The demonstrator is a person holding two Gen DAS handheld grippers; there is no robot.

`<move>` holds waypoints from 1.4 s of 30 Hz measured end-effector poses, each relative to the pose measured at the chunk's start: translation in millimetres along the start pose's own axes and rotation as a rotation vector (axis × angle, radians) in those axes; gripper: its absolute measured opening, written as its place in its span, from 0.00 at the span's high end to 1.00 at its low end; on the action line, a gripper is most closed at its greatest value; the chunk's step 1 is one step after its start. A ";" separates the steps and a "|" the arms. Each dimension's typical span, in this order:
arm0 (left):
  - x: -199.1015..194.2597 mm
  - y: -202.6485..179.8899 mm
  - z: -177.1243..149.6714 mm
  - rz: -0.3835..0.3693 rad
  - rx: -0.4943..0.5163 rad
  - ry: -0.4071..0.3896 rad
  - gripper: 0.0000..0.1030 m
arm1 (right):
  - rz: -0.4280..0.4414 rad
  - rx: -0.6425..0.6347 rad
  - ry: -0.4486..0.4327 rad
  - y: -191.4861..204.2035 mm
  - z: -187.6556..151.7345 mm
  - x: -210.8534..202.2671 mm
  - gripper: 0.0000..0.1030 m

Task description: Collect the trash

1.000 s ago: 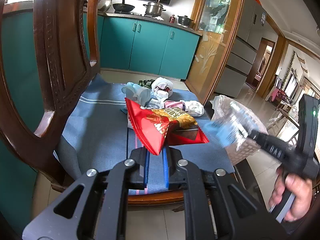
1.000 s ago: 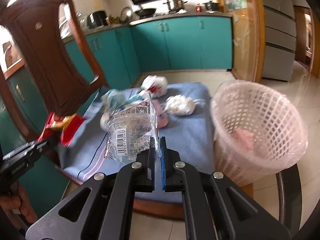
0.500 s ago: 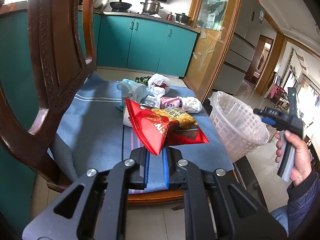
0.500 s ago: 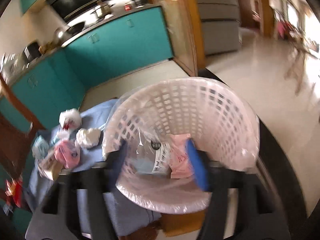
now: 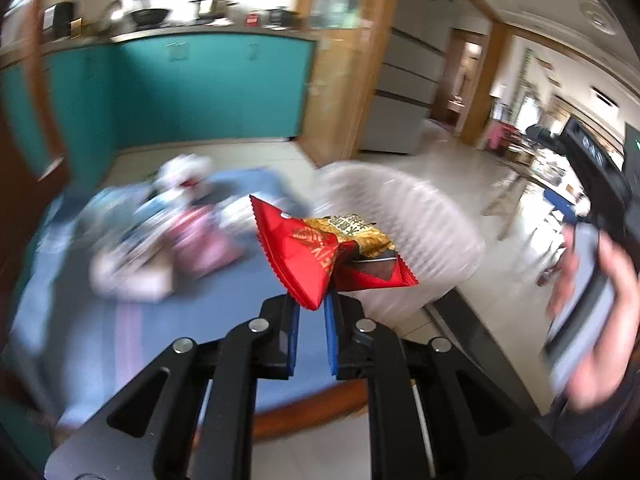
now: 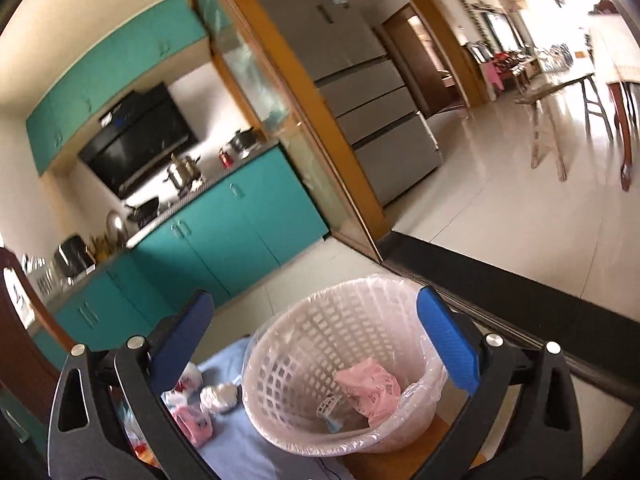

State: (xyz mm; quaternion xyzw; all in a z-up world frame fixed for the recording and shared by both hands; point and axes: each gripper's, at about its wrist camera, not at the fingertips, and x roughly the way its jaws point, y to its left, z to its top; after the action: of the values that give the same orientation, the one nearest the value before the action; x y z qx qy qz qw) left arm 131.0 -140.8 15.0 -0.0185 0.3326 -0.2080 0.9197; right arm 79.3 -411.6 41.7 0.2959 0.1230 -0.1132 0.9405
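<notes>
Two grippers: left gripper [image 5: 311, 312], jaws pinching red snack bag [image 5: 320, 258], now nearer basket [image 6: 320, 328]; right gripper [image 6: 312, 320] jaws spread.

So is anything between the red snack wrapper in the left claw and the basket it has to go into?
Nothing visible. The red snack wrapper, pinched in the left claw, hangs just in front of the white basket, whose mouth is uncovered. The right claw is open above the basket, holding nothing.

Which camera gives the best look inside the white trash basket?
The right wrist view: it looks down into the basket, showing its plastic liner and pink wrapper. The left wrist view shows only its blurred outer wall, partly behind the red snack bag.
</notes>
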 end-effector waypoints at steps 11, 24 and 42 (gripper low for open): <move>64.8 -40.5 44.4 0.058 0.040 0.044 0.06 | 0.029 -0.024 0.065 1.7 0.9 5.4 0.03; -91.5 116.4 -50.3 0.326 -0.195 -0.092 0.03 | 0.236 -0.420 0.320 124.1 -100.2 -1.7 0.03; -99.4 130.6 -55.9 0.292 -0.206 -0.080 0.03 | 0.260 -0.548 0.415 151.5 -159.6 -8.7 0.03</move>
State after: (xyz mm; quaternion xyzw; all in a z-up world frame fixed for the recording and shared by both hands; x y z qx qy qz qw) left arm 76.0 23.5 9.0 -0.0726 0.3144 -0.0362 0.9458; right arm 88.1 -196.0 -2.4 0.0629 0.2981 0.1068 0.9464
